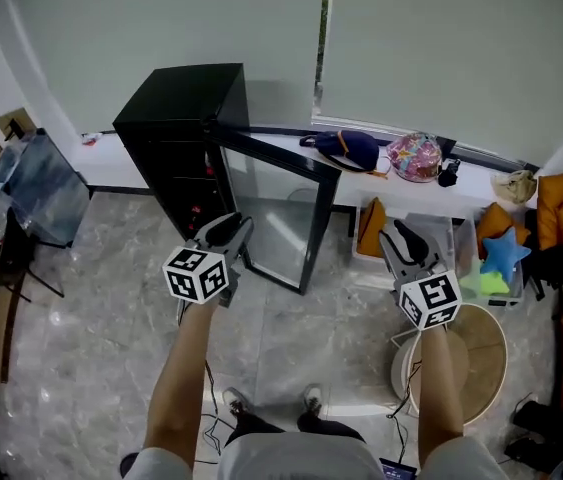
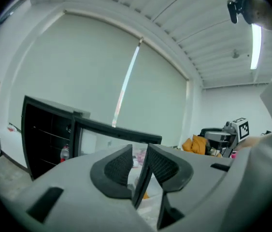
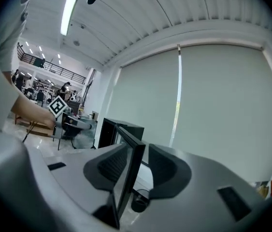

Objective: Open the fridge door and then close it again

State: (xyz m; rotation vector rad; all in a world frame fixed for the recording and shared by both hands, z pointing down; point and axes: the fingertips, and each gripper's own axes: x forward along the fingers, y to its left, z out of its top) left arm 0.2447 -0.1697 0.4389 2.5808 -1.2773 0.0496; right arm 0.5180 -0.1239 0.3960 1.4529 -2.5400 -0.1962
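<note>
A black mini fridge (image 1: pixel 186 118) stands against the wall with its glass door (image 1: pixel 281 213) swung wide open toward me. My left gripper (image 1: pixel 226 230) hovers in the air just in front of the door's hinge side, touching nothing. My right gripper (image 1: pixel 398 236) hangs to the right of the door's free edge, also apart from it. In the left gripper view the fridge (image 2: pixel 46 134) and door (image 2: pixel 116 132) lie beyond the jaws (image 2: pixel 139 164), which stand slightly parted and empty. The right gripper view shows the door edge (image 3: pixel 133 149) far off through its empty gap (image 3: pixel 136 166).
A glass-topped table (image 1: pixel 41 183) stands at the left. Bags (image 1: pixel 351 148) lie on the window ledge behind the fridge. A round wicker stool (image 1: pixel 476 353), a bin with a plush star (image 1: pixel 504 253) and orange cushions (image 1: pixel 561 208) crowd the right. My feet (image 1: pixel 271 403) are on the marble floor.
</note>
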